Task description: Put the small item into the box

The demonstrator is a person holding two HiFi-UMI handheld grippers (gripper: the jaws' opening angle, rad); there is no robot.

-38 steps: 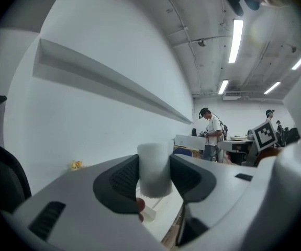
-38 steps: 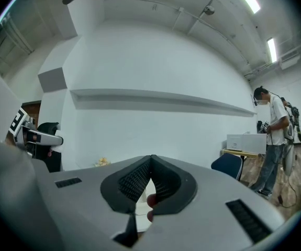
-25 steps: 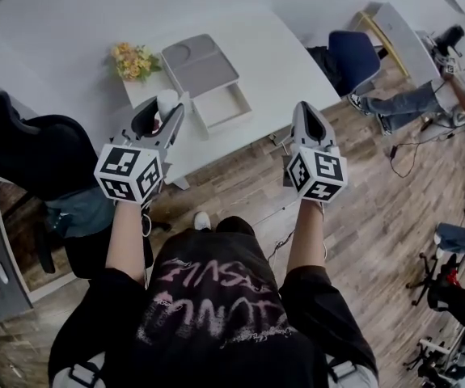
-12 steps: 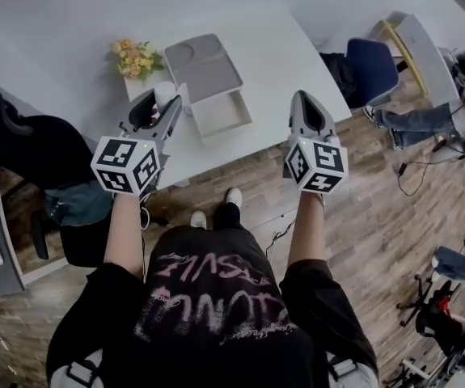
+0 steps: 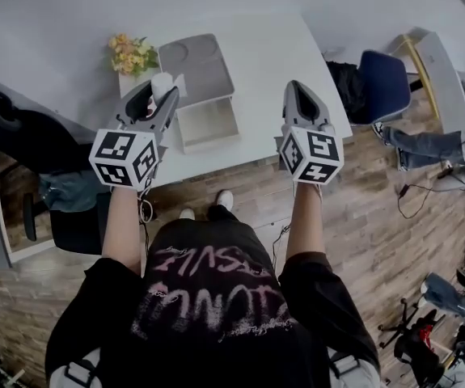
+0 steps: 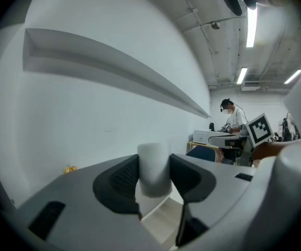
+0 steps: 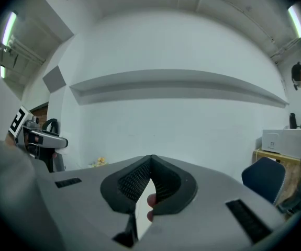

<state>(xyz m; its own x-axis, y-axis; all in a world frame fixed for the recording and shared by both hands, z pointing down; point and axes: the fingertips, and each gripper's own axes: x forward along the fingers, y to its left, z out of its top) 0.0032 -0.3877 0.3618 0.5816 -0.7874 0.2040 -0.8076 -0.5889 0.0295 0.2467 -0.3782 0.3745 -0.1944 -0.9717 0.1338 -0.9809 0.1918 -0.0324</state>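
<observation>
Left hand-held gripper [image 6: 154, 178]: jaws clamped on 1 small white cylinder [image 6: 153, 166], held over the counter [image 5: 268, 63]. Right hand-held gripper [image 7: 150, 163]: jaws closed together, empty. Open box [image 5: 209, 145] lies just beside the cylinder. Yellow flowers [image 5: 133, 55] stand beyond.

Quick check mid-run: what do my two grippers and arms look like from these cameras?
Both the left gripper and right gripper have grey wedge-shaped bodies tapering to two jaws with dark ribbed pads. Each carries a white cube printed with black square markers. The person wears a black T-shirt with short sleeves and pinkish lettering; forearms are bare.
</observation>
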